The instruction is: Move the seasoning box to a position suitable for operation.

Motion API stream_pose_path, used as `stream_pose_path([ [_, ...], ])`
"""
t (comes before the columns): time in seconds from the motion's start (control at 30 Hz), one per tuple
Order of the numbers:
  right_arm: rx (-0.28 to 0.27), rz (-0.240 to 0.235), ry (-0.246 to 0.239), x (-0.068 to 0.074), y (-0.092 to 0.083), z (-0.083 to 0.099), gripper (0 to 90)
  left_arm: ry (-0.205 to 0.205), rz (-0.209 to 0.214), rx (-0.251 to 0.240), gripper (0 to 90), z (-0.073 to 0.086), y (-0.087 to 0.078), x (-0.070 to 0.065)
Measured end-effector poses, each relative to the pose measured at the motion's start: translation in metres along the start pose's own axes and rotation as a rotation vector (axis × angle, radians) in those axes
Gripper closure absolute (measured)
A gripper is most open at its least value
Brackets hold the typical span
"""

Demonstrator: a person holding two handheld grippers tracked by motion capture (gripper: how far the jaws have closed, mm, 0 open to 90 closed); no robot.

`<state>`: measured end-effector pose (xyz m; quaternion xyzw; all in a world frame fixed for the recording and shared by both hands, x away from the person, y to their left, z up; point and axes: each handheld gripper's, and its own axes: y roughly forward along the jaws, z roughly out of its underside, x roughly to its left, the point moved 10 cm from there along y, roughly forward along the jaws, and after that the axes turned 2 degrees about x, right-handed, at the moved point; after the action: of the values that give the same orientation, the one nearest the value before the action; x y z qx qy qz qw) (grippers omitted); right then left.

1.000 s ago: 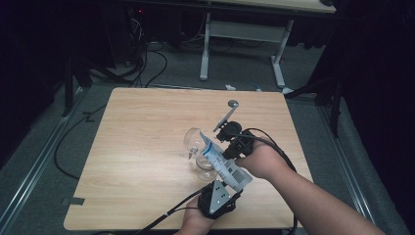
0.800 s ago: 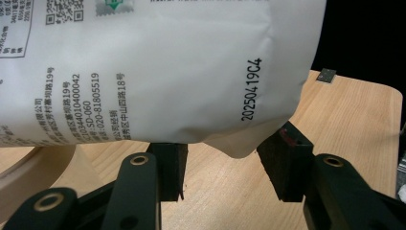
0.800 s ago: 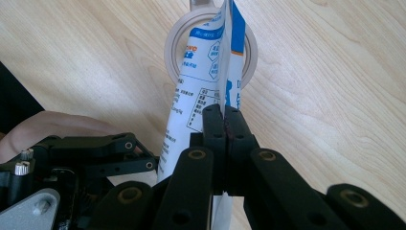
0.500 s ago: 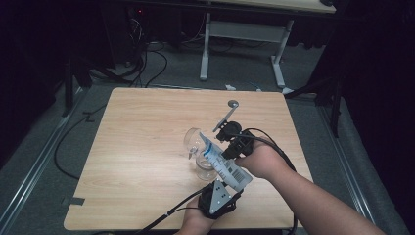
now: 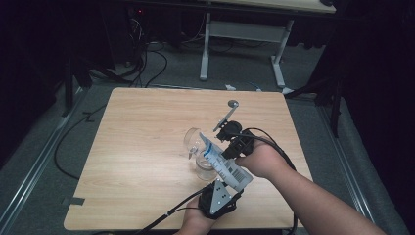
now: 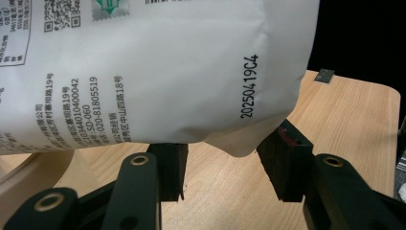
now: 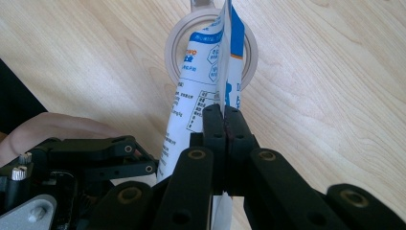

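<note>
The pouch was white, printed with small black text, a black date code and a green emblem; its other face carried blue panels and blue lettering (a barcode in black showed from above). The desk was pale wood with a fine straight grain. Both claws, the left claw and the right claw, were matt black. The glass jar was clear and colourless.
</note>
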<state>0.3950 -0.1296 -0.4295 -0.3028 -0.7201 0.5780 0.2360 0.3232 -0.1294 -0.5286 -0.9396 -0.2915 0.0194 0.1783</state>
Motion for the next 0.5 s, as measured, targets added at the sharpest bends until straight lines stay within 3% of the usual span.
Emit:
stream_pose_path([
  [0.5,-0.011,0.011,-0.029,-0.0014,-0.0024,-0.0046,90.0,-0.005,-0.004,-0.014,55.4,-0.0052,0.0002,0.0014],
])
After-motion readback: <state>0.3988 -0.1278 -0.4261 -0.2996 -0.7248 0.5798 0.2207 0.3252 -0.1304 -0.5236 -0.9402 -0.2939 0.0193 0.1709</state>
